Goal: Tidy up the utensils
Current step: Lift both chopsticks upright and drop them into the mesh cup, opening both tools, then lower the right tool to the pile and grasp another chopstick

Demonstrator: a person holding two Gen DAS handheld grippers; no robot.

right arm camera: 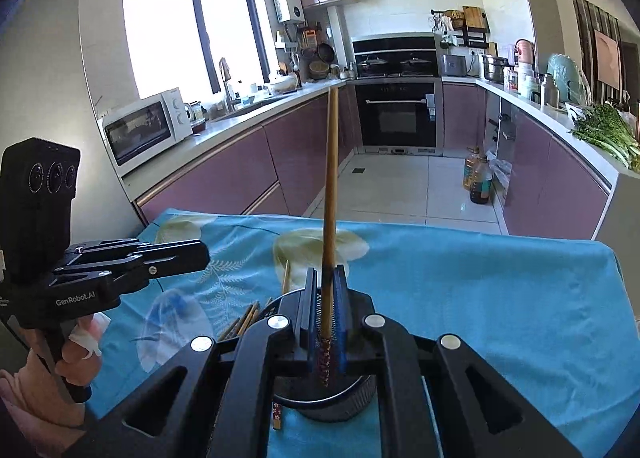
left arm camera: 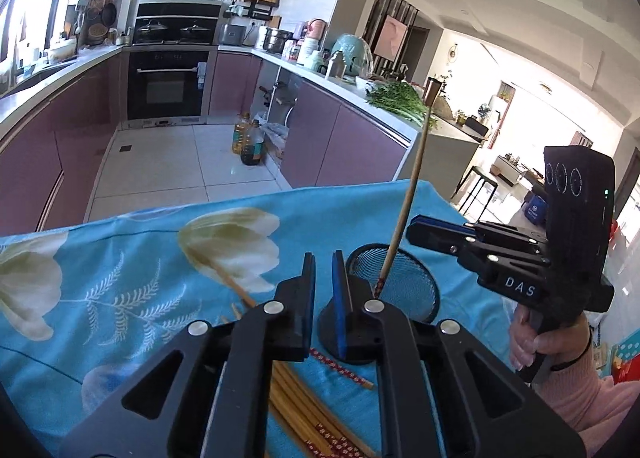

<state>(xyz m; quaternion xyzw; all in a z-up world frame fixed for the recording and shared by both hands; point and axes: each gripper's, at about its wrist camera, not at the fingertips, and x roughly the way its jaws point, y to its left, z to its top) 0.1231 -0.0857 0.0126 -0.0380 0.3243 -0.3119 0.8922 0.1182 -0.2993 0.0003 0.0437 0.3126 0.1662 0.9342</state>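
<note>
A black mesh holder [left arm camera: 416, 290] stands on the table's blue flowered cloth [left arm camera: 120, 278]. One long wooden chopstick [left arm camera: 410, 185] rises from it, leaning right. In the right wrist view this chopstick [right arm camera: 330, 197] runs up between the pads of my right gripper [right arm camera: 325, 274], which is shut on it just above the holder [right arm camera: 360, 398]. My left gripper [left arm camera: 323, 258] hovers left of the holder, shut, with nothing between its fingers. Several loose chopsticks [left arm camera: 296, 398] lie on the cloth beneath it. From the left wrist view my right gripper [left arm camera: 412, 227] comes in from the right; from the right wrist view my left gripper [right arm camera: 202, 252] comes in from the left.
A hand holds each gripper handle at the frame edges. The cloth [right arm camera: 480, 298] ends at the table's far edge, with tiled kitchen floor beyond. Oil bottles [left arm camera: 248, 141] stand on that floor. Purple cabinets, a microwave [right arm camera: 148, 129] and green vegetables [left arm camera: 400, 99] line the counters.
</note>
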